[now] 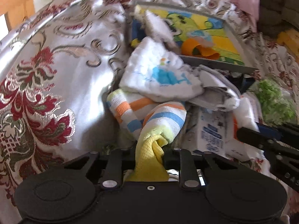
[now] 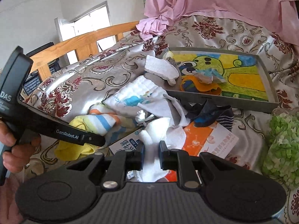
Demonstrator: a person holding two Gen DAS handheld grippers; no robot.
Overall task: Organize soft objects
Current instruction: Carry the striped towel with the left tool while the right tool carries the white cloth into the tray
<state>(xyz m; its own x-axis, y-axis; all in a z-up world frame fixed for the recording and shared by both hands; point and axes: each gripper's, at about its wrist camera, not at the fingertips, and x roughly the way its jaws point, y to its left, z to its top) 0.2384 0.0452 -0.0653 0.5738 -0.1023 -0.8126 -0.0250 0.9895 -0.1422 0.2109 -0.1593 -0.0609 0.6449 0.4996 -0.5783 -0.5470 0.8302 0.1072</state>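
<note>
- "GenRobot.AI" in white letters on the black plastic side arm of the left gripper (image 2: 80,136), seen from the right wrist, left of the grey picture tray (image 2: 224,99);
- "DAS" in white on that same gripper's black body, further left of the tray; the smaller lines beneath are too small to read;
- printed characters on the orange-and-white card packet (image 2: 211,140) below the tray, and on the blue-and-white carton (image 1: 211,130): unreadable.

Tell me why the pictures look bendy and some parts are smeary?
Left wrist view: motion blur smears the tray and floral bedspread, bright glare whitens the satin, and the fisheye curves the edges. Right wrist view: sharper, though the window is washed out white and the wooden bed rail bows.
</note>
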